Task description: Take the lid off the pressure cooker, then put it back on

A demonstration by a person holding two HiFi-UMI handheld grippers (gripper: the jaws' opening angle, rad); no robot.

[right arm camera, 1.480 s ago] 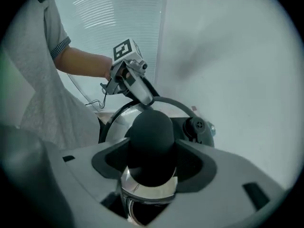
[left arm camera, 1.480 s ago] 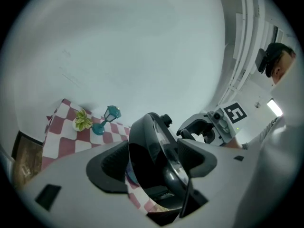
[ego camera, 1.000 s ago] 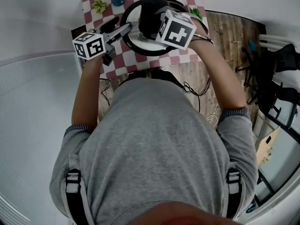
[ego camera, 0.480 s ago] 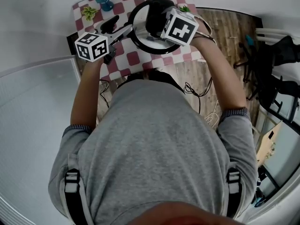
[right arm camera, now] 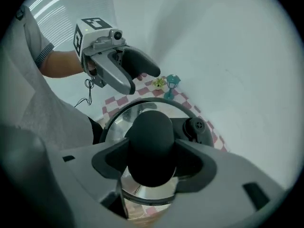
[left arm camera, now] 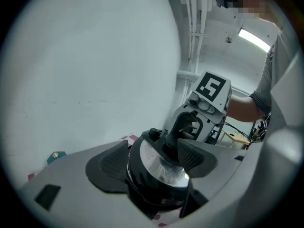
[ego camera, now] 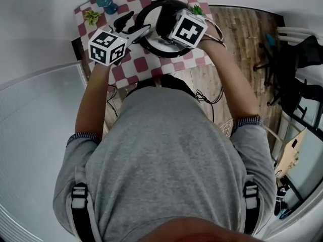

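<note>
Lid (right arm camera: 124,122) and cooker (left arm camera: 152,191) are reached across a gray shirt (ego camera: 166,160), by which the near part of the head view is filled. The left forearm (ego camera: 93,100) and right forearm (ego camera: 229,79) are extended forward from it to the desk cloth (ego camera: 144,64), checked red and white.

The right gripper (right arm camera: 153,148) is pointed steeply down over the cooker and is clamped on the black knob (right arm camera: 152,127) at the lid's centre. One pad is pressed against each side of the knob. The lid lies on the cooker as far as the views show, with its dark rim seen as a ring round the shiny surface. A black valve (right arm camera: 196,126) is mounted on the lid just right of the knob in the right gripper view.

The left gripper (left arm camera: 153,144) is held at the cooker's left side. Its jaws are spread and nothing is pinched; the cooker is framed in the gap ahead of them. Whether a fingertip touches the rim cannot be determined.

Beyond the cooker, at the cloth's far edge, a small plant (ego camera: 92,17) and a teal ornament (ego camera: 107,3) are placed side by side. A second plant (ego camera: 196,9) is set behind the right gripper. A white wall (left arm camera: 85,70) is seen beyond, and wood floor (ego camera: 237,44) to the right.
</note>
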